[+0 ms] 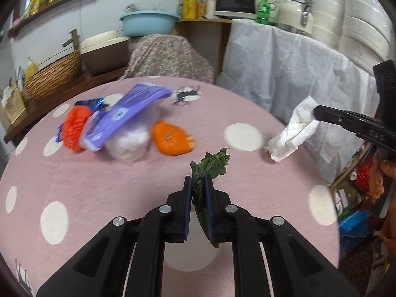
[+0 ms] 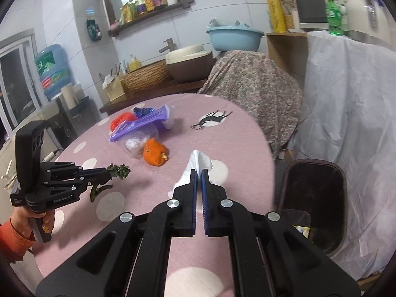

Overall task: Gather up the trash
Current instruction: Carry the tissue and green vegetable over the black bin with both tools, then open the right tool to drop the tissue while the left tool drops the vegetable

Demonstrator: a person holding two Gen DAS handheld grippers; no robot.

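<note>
L gripper (image 1: 198,185) fingers clamped on a limp dark-green leaf (image 1: 210,165), held above the pink surface (image 1: 99,185); R gripper (image 2: 199,177) fingers pinched on a crumpled white tissue (image 2: 199,159), also lifted, w/ the dark bin (image 2: 315,198) just off the surface edge to its right. Both prob. very light, soft, no crush risk; leaf may slip or tear, so grip mid-stem; tissue takes a pinch anywhere. Orange peel (image 1: 172,138), purple-lidded tub (image 1: 128,121), red net (image 1: 75,127) left on surface.
</note>
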